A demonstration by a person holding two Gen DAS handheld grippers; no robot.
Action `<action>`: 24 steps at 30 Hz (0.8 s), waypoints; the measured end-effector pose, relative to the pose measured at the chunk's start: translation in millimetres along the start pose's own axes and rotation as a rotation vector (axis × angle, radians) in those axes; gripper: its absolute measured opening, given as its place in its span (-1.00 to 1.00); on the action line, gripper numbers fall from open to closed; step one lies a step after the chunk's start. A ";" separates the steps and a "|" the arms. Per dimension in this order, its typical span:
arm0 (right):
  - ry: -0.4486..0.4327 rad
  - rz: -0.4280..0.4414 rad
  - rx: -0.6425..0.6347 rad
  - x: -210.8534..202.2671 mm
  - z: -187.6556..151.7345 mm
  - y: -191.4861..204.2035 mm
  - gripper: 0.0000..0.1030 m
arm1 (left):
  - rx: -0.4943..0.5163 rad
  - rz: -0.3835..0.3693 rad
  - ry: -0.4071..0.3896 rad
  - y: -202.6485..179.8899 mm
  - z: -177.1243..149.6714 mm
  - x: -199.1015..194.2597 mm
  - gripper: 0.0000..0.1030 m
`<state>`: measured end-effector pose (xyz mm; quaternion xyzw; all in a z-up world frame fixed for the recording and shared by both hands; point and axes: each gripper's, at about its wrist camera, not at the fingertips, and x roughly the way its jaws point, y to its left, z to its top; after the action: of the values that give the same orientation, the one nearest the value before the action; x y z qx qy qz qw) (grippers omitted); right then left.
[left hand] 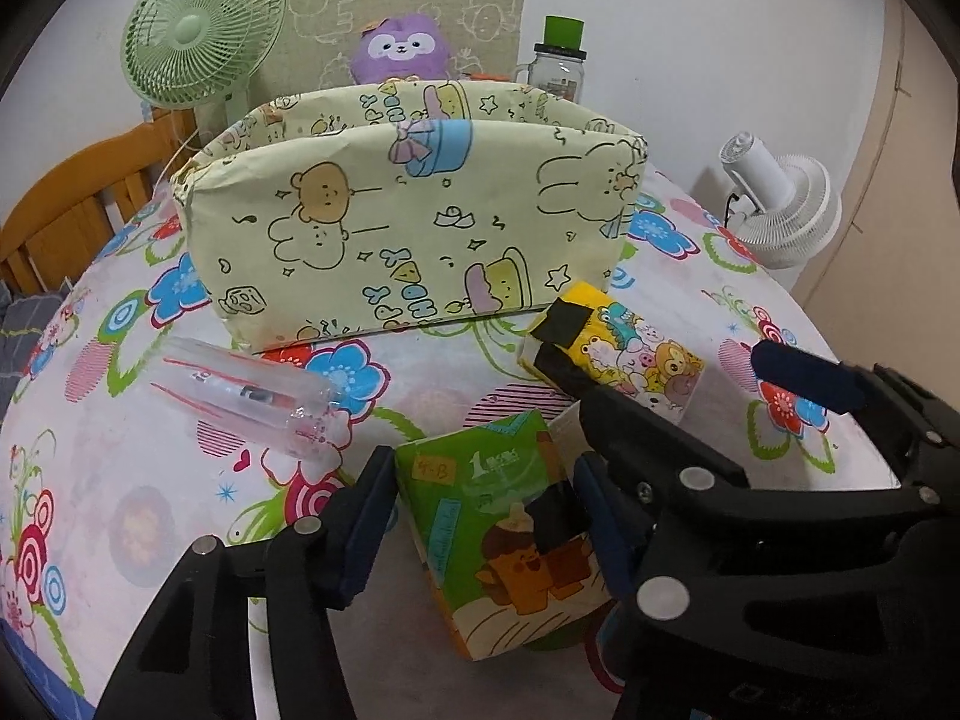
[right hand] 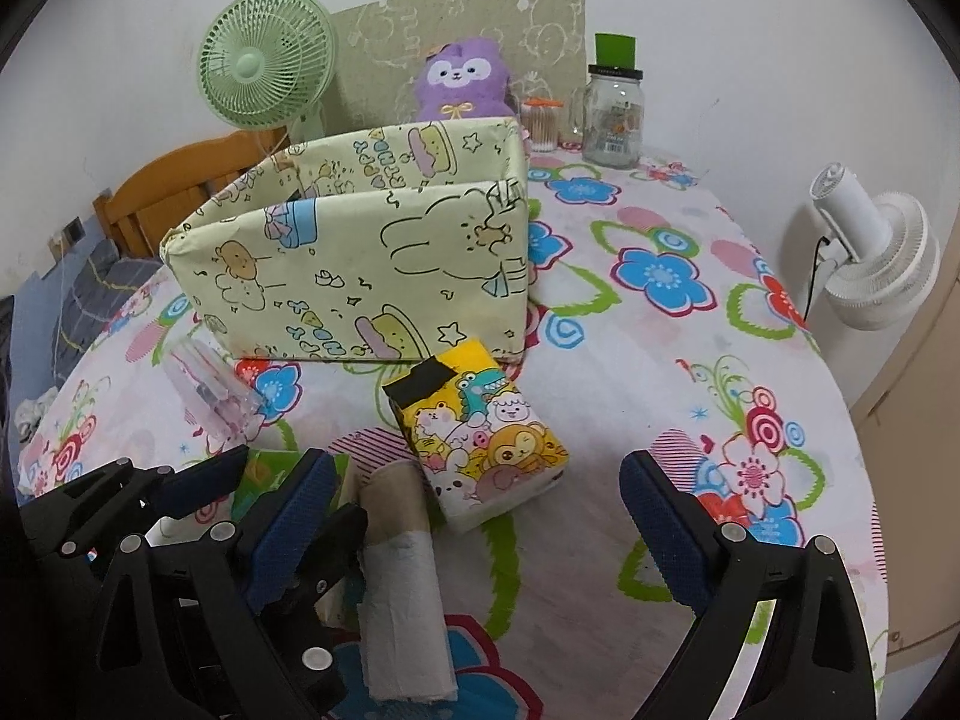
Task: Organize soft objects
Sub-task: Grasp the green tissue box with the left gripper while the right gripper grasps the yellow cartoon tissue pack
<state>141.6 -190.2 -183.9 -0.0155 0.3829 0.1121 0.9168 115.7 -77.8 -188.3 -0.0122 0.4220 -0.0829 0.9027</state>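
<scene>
A green tissue pack (left hand: 504, 534) lies on the floral tablecloth between the fingers of my left gripper (left hand: 480, 516), which straddles it; the jaws stand close to its sides but a small gap shows at the left pad. A yellow cartoon tissue pack (right hand: 480, 438) lies ahead of my right gripper (right hand: 480, 516), which is open and empty. It also shows in the left wrist view (left hand: 624, 354), with the right gripper's finger (left hand: 600, 384) in front of it. A yellow-green cartoon-print box (left hand: 408, 222), open at the top, stands behind; it shows too in the right wrist view (right hand: 360, 264).
A clear plastic bottle (left hand: 252, 402) lies left of the box. A paper roll (right hand: 402, 594) lies near my right gripper. A purple plush (right hand: 462, 81), green fan (right hand: 267, 69), glass jar (right hand: 612, 114) and white fan (right hand: 870, 264) stand at the table's back and right edge.
</scene>
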 end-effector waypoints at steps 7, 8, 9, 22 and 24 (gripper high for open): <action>0.018 0.003 0.015 12.0 7.2 -0.2 0.86 | -0.013 -0.001 0.000 5.6 7.2 4.4 0.15; 0.021 0.000 0.017 14.5 8.9 -0.5 0.85 | -0.013 -0.001 0.001 5.8 8.6 5.4 0.15; 0.024 0.000 0.019 16.2 10.3 -0.8 0.85 | -0.015 0.000 0.001 5.9 10.0 6.4 0.15; 0.057 0.026 0.069 38.4 19.4 -4.8 0.44 | -0.005 0.015 0.006 3.2 21.8 16.7 0.15; 0.055 0.025 0.077 37.7 19.3 -5.0 0.35 | -0.006 0.014 0.006 3.3 22.3 17.0 0.15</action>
<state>181.9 -185.5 -197.2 0.0214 0.4121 0.1082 0.9044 143.9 -78.4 -187.1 -0.0115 0.4249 -0.0752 0.9020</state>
